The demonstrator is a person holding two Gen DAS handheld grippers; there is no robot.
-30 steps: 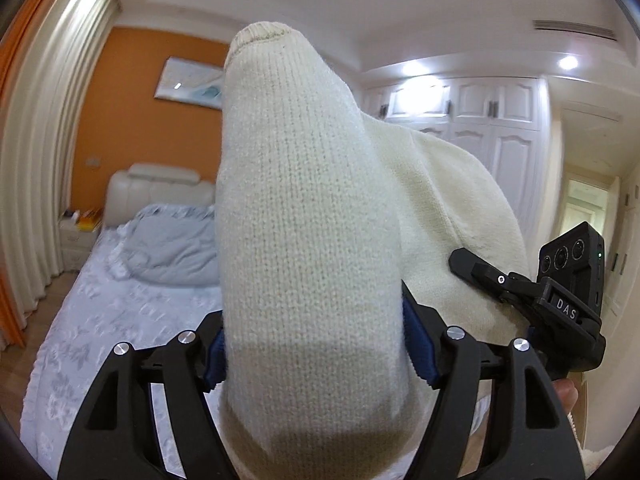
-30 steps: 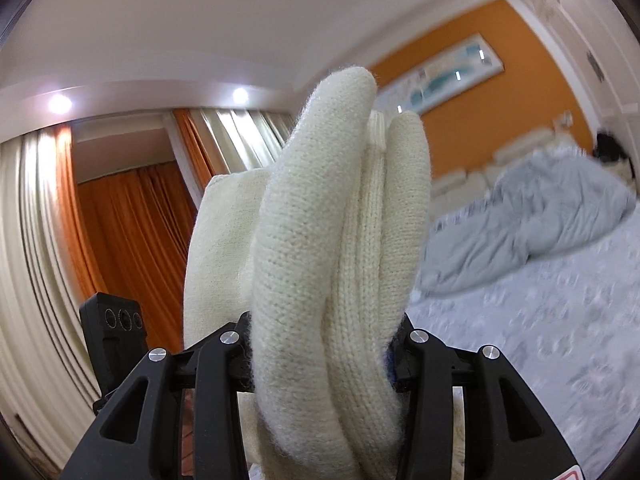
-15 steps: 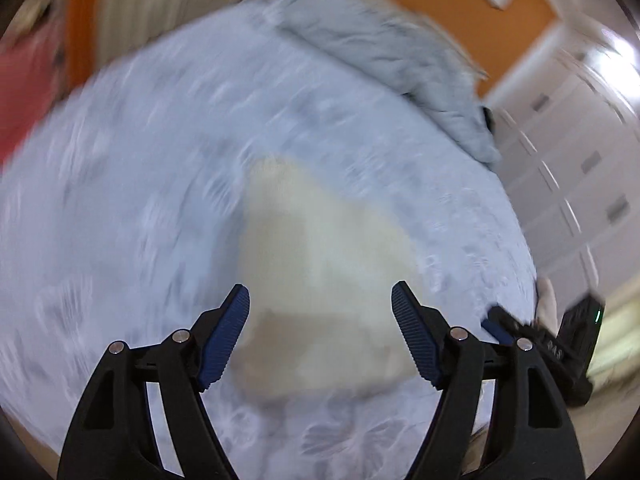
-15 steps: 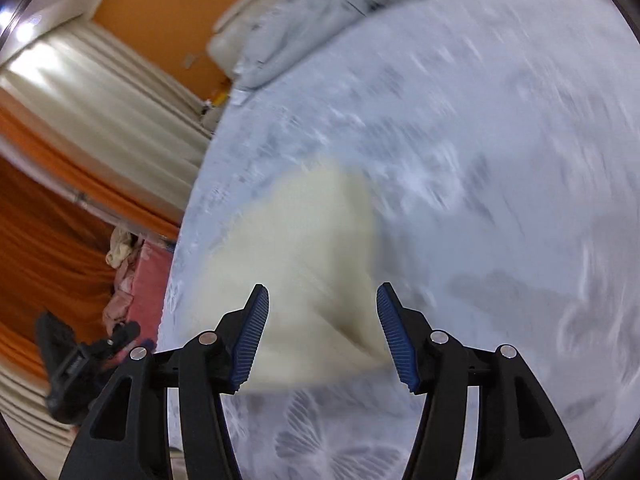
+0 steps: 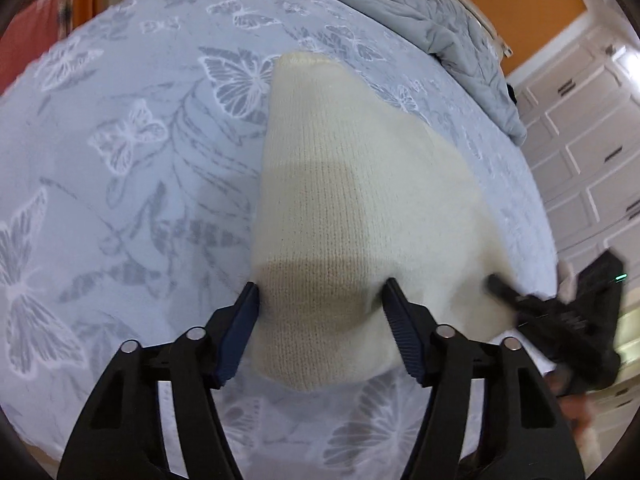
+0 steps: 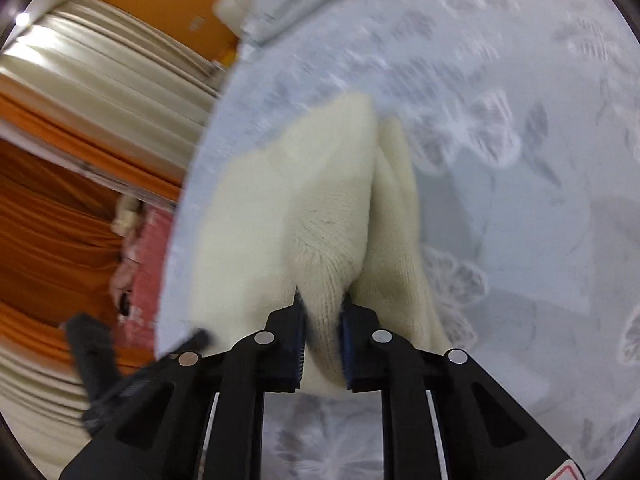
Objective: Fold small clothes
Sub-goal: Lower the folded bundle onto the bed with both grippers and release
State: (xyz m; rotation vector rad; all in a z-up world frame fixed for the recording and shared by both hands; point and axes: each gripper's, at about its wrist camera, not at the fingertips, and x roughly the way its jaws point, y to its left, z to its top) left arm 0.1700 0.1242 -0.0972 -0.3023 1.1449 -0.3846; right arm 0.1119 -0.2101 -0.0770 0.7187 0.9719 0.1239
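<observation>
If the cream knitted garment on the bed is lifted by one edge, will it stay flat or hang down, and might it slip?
The cream knitted garment will probably hang limp: it bunches into soft ridges where the right tongs pinch it. It likely slips little, since its coarse knit meets ribbed pads. It seems light, lying flat on the butterfly-patterned bedspread.

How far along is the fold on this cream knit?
Done: the cream knit is laid on the butterfly bedspread. In hand: the right gripper is closing on a bunched ridge of it; the left gripper is closing around the near edge, with no firm pinch visible. Left: the knit is rumpled, with no neat fold showing, so the folding itself remains.
</observation>
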